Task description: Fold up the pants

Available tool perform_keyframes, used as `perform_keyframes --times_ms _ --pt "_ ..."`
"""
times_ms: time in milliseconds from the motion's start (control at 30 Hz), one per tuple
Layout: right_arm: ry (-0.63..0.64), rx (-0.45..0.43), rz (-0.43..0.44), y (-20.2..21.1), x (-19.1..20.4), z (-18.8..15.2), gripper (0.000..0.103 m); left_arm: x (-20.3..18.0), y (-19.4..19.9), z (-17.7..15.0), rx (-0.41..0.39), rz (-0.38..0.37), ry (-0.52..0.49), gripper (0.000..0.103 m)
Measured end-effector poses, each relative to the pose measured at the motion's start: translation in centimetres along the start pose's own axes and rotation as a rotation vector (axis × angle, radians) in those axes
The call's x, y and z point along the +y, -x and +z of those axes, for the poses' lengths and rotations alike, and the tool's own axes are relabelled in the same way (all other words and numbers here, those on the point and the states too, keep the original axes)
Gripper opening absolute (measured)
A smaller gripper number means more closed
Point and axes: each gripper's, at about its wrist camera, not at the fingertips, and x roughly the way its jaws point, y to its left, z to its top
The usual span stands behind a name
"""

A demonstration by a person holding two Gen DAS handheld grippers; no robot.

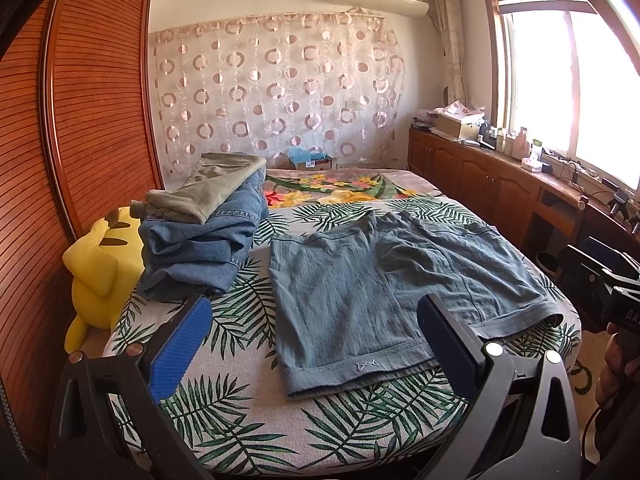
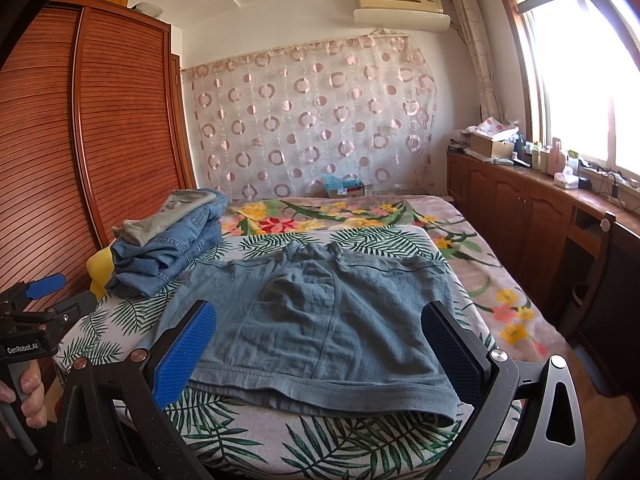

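**Shorts laid flat on the bed, both grippers open and poised before the first fold**

The blue-grey shorts (image 1: 380, 292) lie spread on the leaf-print bedcover (image 1: 240, 420), hems toward the cameras and waistband at 12 o'clock. In the left wrist view the left gripper (image 1: 316, 344) hovers over the near left leg with its jaws wide apart and nothing between them. In the right wrist view the right gripper (image 2: 320, 356) frames the near hem, its jaws likewise apart and empty.

Step in hand, as judged: approach, with no fold begun. The next move likely calls for each gripper to descend and pinch a hem or side edge, taking both cloth layers so that the fabric lifts evenly.

Surroundings: a stack of folded jeans (image 1: 200, 256) sits at 10 o'clock from the shorts, near but apart, with a yellow plush toy (image 1: 100, 276) beyond it. A fold toward the left has limited room. A floral blanket (image 2: 340, 212) covers the far bed.
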Motion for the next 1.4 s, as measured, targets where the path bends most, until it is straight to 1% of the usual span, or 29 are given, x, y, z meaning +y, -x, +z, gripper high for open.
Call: perform_keyframes --times_ms 367,533,633,767,967,1067,1167,1267,1333,1400 --pt "0.002 0.004 -0.015 -0.3 -0.8 0.1 0.103 -0.8 -1.9 -0.4 0.015 -0.005 -0.046 0.102" --pt "0.002 0.011 -0.027 -0.5 -1.5 0.2 0.103 -0.9 -3.6 -0.6 0.06 -0.029 -0.054 0.102" --pt "-0.001 0.018 -0.035 -1.0 -1.9 0.2 0.103 -1.1 -4.5 -0.8 0.083 -0.055 -0.066 0.102" --pt "0.012 0.032 -0.049 -1.8 -2.2 0.2 0.103 -1.1 -5.5 -0.9 0.101 -0.083 -0.081 0.102" --pt "0.037 0.062 -0.068 -3.0 -3.1 0.5 0.102 -1.0 -7.4 -0.5 0.123 -0.099 -0.103 0.102" --pt "0.042 0.072 -0.074 -3.4 -3.7 0.9 0.1 -0.8 -8.1 -0.2 0.129 -0.12 -0.107 0.102" --pt "0.036 0.081 -0.083 -3.8 -4.6 1.3 0.097 -0.8 -8.7 0.4 0.125 -0.107 -0.119 0.102" --pt "0.03 0.096 -0.08 -4.7 -5.2 1.8 0.093 -0.7 -9.5 1.1 0.121 -0.13 -0.116 0.102" --pt "0.01 0.113 -0.063 -5.6 -5.9 2.1 0.089 -0.7 -9.8 1.5 0.119 -0.135 -0.116 0.102" --pt "-0.007 0.136 -0.043 -6.5 -6.6 2.5 0.08 -0.8 -10.1 1.9 0.119 -0.133 -0.122 0.102"
